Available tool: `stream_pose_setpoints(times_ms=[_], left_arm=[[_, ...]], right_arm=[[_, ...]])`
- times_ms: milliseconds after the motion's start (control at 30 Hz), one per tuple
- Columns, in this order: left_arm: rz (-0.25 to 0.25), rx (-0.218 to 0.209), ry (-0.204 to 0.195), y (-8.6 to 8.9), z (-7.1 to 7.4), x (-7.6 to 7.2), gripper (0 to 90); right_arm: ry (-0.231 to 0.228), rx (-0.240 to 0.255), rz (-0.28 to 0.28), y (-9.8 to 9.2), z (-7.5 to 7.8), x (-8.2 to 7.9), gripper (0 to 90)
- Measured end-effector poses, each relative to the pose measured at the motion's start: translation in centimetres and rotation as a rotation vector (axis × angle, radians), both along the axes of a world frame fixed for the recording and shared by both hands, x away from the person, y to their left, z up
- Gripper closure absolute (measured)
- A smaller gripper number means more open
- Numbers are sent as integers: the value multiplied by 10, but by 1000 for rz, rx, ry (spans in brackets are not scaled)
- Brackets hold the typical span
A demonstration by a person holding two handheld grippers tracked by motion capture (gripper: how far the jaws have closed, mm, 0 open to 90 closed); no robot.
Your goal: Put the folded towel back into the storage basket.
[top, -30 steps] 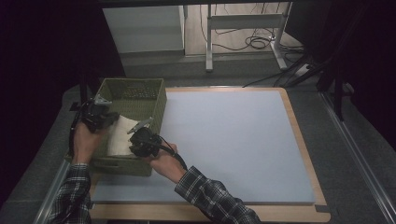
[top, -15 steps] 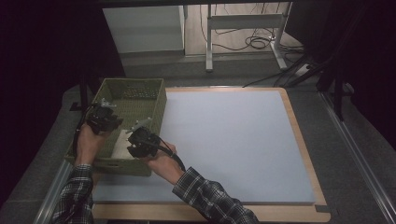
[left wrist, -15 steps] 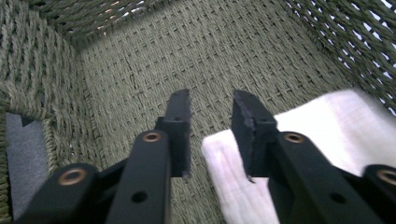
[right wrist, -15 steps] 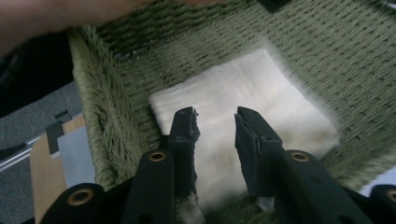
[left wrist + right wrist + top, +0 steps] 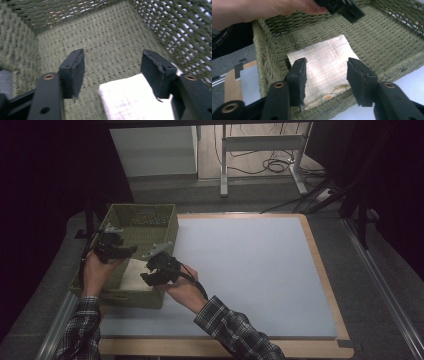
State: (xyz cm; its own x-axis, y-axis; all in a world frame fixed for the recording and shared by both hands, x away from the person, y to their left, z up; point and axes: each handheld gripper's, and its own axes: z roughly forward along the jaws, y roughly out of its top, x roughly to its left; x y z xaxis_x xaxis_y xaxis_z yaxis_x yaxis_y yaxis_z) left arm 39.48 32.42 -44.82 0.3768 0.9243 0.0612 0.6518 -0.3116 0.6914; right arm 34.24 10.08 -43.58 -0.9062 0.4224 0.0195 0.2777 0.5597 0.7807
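A dim room is surrounding a wooden table (image 5: 327, 285) that is carrying a large pale grey mat (image 5: 250, 270), with cables and metal legs lying on the floor beyond it. At the mat's left edge a green woven basket (image 5: 165, 220) is sitting, and a folded cream cloth (image 5: 134, 274) is lying flat on its floor, near the corner closest to the person.

The left gripper (image 5: 114, 249) is hovering over the basket's left side. In the left gripper view its jaws have just been opening and are standing well apart, pointing at the woven floor; the cloth (image 5: 130, 97) is lying below and slightly toward the right-hand jaw, with its corner reaching into the gap, and neither pad is pressing on it.

The right gripper (image 5: 156, 272) is hanging over the basket's near wall. In the right gripper view its jaws have likewise just been opening and are standing moderately wide, with the cloth (image 5: 324, 67) lying beyond and beneath them, spanning the gap, untouched by either pad. Its near edge is resting against the basket's wall (image 5: 262, 62). The left gripper (image 5: 342, 7) and its hand (image 5: 257, 10) are showing at the top of that view.
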Motion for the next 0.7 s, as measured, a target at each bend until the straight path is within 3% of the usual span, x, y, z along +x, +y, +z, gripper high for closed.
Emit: stream_pose_setpoints(times_ms=[133, 467, 700], left_arm=[[2, -41, 3, -2, 0, 1, 287], [0, -169, 7, -6, 5, 3, 151], [-17, -221, 18, -11, 8, 3, 102]], right_arm=[[-15, 2, 8, -5, 4, -2, 431], [-3, 17, 24, -23, 7, 1, 329], [4, 17, 27, -36, 6, 2, 264]])
